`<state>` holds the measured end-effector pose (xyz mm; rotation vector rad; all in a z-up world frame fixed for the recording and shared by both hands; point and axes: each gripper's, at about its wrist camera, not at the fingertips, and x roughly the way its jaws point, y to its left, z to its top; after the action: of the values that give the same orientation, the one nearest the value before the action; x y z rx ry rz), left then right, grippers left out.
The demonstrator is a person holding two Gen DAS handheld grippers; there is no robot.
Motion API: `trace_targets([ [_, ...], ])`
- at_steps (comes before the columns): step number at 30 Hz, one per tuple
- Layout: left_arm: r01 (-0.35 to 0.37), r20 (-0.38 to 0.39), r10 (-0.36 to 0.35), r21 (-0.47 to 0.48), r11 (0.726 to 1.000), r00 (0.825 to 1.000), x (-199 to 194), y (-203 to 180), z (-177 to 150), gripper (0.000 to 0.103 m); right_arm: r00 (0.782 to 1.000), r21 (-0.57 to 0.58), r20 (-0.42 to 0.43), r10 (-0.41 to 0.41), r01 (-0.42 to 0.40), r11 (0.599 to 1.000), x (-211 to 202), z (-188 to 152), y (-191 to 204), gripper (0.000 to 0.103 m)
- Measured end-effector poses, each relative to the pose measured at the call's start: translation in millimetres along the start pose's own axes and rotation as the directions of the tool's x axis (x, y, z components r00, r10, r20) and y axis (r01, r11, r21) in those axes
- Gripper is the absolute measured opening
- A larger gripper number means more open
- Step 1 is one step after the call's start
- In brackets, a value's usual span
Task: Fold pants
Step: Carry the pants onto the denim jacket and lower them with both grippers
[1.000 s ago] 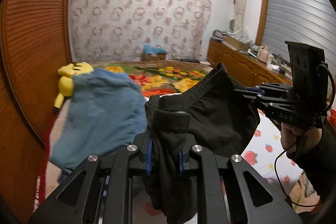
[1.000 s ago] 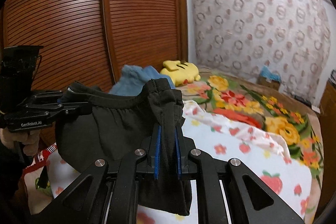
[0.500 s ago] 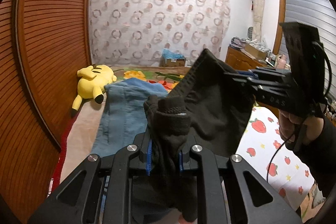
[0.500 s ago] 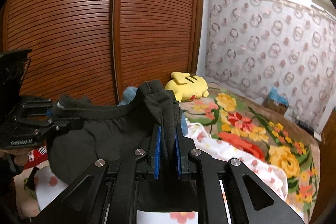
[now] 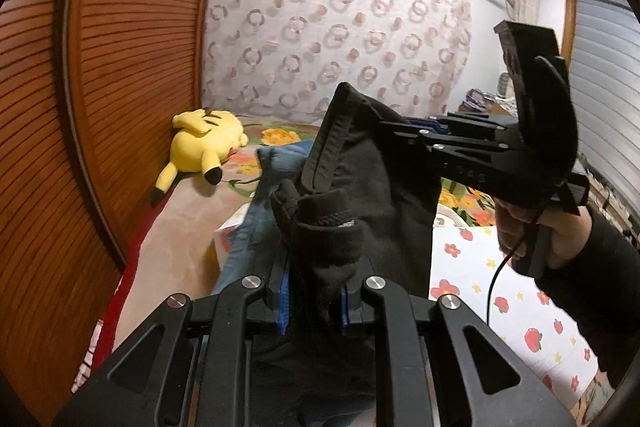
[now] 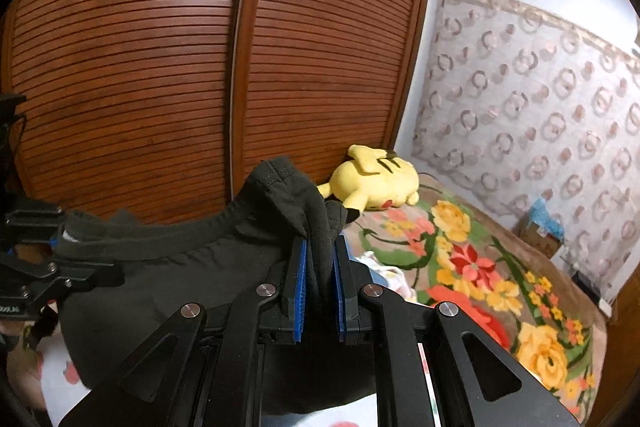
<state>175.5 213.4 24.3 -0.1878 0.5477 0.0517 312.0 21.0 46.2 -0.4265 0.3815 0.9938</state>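
A bedroom with slatted wooden wardrobe doors down one side and a ring-patterned curtain at the far end held a bed with a flowered blanket. The dark pants hung in the air above the bed's near edge, stretched by the waistband between the two tools. The left gripper had its jaws pinching a thick bunch of the fabric; the right gripper likewise had its jaws clamped on a fold at the other end.

The risk, as I judged it: the bunched grips were uneven, so the cloth might slide out of one pair of jaws, or the pants could land crooked on the blue garment lying beside the yellow plush toy near the wardrobe-side edge.

A cardboard box stood by the curtain with something blue in it, too small to identify
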Motion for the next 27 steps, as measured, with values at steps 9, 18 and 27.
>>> trace_targets([
  [9, -0.076, -0.030, 0.075, -0.045, 0.996, 0.997, 0.6, 15.4, -12.5, 0.022, 0.999, -0.018, -0.019, 0.047, -0.048, 0.999, 39.2, -0.7, 8.6, 0.018],
  [18, -0.126, 0.003, 0.126, -0.035, 0.991, 0.992, -10.7, 19.3, -12.4, 0.068, 0.998, 0.074, 0.014, 0.056, -0.057, 0.996, 13.4, -4.2, -10.2, 0.031],
  [27, -0.058, -0.012, 0.059, 0.031, 0.998, 0.998, 0.2, -3.0, -12.1, 0.069, 0.987, 0.096, 0.015, 0.158, -0.159, 0.983, 0.0, -22.3, -4.5, 0.031],
])
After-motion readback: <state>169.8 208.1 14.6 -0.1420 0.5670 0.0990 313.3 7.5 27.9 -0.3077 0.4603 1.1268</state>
